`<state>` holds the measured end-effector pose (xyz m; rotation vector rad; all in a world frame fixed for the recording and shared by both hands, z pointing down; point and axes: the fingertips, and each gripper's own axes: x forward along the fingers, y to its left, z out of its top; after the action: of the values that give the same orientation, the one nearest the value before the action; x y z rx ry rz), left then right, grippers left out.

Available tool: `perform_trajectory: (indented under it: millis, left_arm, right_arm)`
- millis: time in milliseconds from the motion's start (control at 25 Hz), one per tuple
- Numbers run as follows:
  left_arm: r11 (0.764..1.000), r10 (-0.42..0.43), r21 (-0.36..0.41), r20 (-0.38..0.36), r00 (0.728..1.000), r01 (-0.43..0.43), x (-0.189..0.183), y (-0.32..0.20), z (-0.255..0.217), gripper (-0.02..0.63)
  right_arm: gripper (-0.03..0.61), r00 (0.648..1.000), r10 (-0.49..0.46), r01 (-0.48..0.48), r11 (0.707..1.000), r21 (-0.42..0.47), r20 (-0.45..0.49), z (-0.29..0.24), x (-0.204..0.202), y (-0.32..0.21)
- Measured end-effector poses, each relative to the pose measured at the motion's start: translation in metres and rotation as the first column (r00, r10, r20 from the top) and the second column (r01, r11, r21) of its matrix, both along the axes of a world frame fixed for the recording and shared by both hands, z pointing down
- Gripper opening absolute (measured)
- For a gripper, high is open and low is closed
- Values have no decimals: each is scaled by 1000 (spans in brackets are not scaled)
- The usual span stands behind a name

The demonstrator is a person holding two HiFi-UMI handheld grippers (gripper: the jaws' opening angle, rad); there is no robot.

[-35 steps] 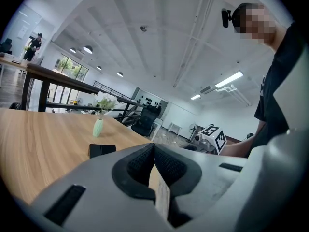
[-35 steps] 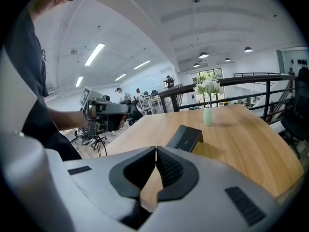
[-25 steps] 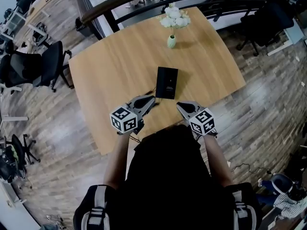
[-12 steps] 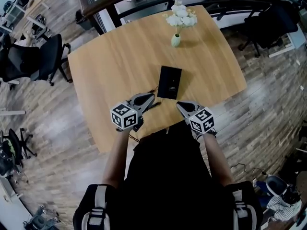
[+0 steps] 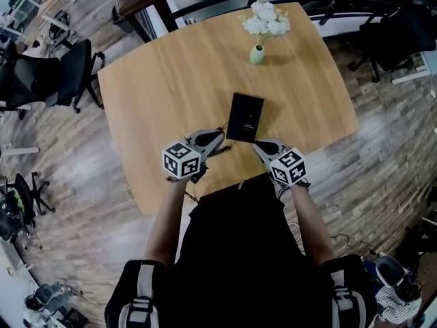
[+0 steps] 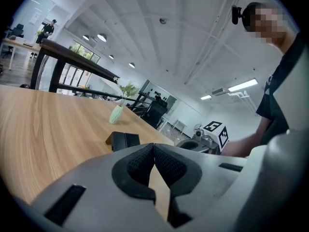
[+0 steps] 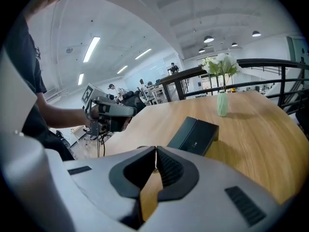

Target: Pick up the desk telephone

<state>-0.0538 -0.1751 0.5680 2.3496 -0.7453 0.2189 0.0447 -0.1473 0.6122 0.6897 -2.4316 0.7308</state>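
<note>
Nearest the person, both forearms reached forward over the near edge of the wooden surface point(image 5: 153, 98), one on each side of the desk telephone point(image 5: 245, 117). The left gripper point(image 5: 220, 137) sat just beside the telephone's near left corner. The right gripper point(image 5: 257, 144) sat just beside its near right corner. Neither appeared to touch it. Both grippers were fully closed and empty: in each gripper view the two dark pads met along a single line, with only bare wood showing behind them. Both pointed forward and somewhat down, angled inward toward the telephone's near end, with their marker cubes back by the wrists.

The telephone, a flat black slab, lay on the surface just past the two tips and between them. Its long axis ran away from the person, with the far end leaning slightly right. In the right gripper view it lay ahead and a little right of the jaws and looked large. In the left gripper view it lay ahead and a little left and looked smaller, so the right hand was probably the nearer one. The jaws would have to open before either could grip it.

Beyond the telephone's far end, well apart from it, stood a pale vase point(image 5: 257, 53) of white flowers point(image 5: 268, 20).
</note>
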Motion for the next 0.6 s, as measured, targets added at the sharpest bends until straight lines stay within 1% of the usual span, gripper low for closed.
perform_trajectory:
  millis: [160, 400, 600]
  left_arm:
    - [999, 19, -39, 26, 999, -18, 6, -5, 18, 21]
    - [999, 8, -52, 7, 1000, -8, 11, -22, 35, 21]
    - [997, 27, -76, 38, 999, -24, 18, -34, 54, 23]
  right_arm:
    - [25, 1000, 1, -1, 999, -32, 0, 16, 5, -9]
    - [25, 999, 36, -35, 995, -89, 13, 42, 13, -25]
    - [25, 998, 59, -58, 992, -112, 14, 56, 21, -38]
